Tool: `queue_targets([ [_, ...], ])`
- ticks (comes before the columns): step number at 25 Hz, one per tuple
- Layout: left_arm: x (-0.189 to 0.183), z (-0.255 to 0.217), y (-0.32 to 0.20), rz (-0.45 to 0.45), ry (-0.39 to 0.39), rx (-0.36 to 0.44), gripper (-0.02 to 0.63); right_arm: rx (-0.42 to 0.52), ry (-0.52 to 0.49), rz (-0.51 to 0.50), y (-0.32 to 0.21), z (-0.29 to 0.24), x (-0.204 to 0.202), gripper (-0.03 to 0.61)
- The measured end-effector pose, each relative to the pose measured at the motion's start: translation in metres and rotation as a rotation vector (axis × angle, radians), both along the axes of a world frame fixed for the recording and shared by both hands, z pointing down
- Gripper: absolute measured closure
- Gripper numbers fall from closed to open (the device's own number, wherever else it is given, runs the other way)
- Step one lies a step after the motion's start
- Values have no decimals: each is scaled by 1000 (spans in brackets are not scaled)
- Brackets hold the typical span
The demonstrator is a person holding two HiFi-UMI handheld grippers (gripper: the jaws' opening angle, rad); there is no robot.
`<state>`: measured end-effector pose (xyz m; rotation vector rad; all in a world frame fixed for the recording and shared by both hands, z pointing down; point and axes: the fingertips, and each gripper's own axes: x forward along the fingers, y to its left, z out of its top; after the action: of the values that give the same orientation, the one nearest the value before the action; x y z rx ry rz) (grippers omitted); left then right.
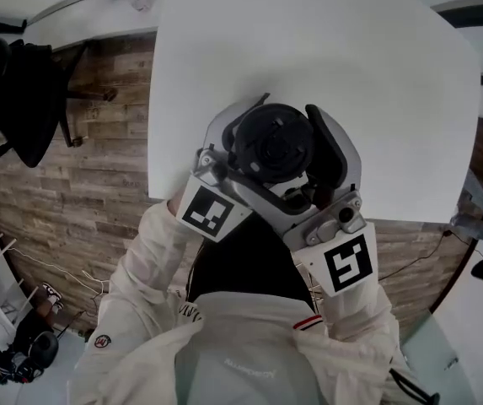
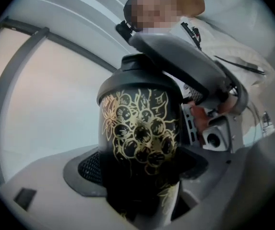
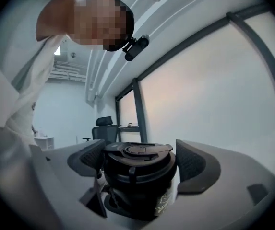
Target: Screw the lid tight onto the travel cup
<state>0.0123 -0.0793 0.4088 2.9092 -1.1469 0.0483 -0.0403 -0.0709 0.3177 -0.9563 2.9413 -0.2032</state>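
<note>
A black travel cup (image 2: 142, 133) with a gold flower pattern stands between the jaws of my left gripper (image 2: 141, 169), which is shut on its body. Its black lid (image 3: 137, 159) sits on top, and my right gripper (image 3: 138, 163) is shut on the lid, a ribbed pad against each side. In the head view both grippers are held up close to the person's chest, the left gripper (image 1: 254, 171) coming from the lower left and the right gripper (image 1: 300, 171) from the lower right. There the lid (image 1: 273, 146) faces the camera and hides the cup's body.
A white table (image 1: 308, 49) lies beyond and below the grippers, its near edge just under them. Wood-plank floor (image 1: 98, 192) shows to the left, with a black chair (image 1: 22, 99) there. An office chair (image 3: 103, 127) stands far off by the windows.
</note>
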Motion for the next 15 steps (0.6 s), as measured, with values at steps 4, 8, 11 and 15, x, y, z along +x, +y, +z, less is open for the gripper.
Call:
queue_targets([
  [4, 2, 1, 6, 28, -28, 24, 196, 5, -12, 13, 11, 6, 3, 138],
  [8, 7, 0, 10, 149, -32, 30, 196, -7, -59, -171, 20, -3, 17, 138],
  [11, 8, 0, 13, 261, -34, 26, 196, 5, -8, -390, 24, -5, 22, 138],
  [15, 9, -3, 16, 376, -15, 16, 196, -2, 15, -675, 24, -7, 12, 137],
])
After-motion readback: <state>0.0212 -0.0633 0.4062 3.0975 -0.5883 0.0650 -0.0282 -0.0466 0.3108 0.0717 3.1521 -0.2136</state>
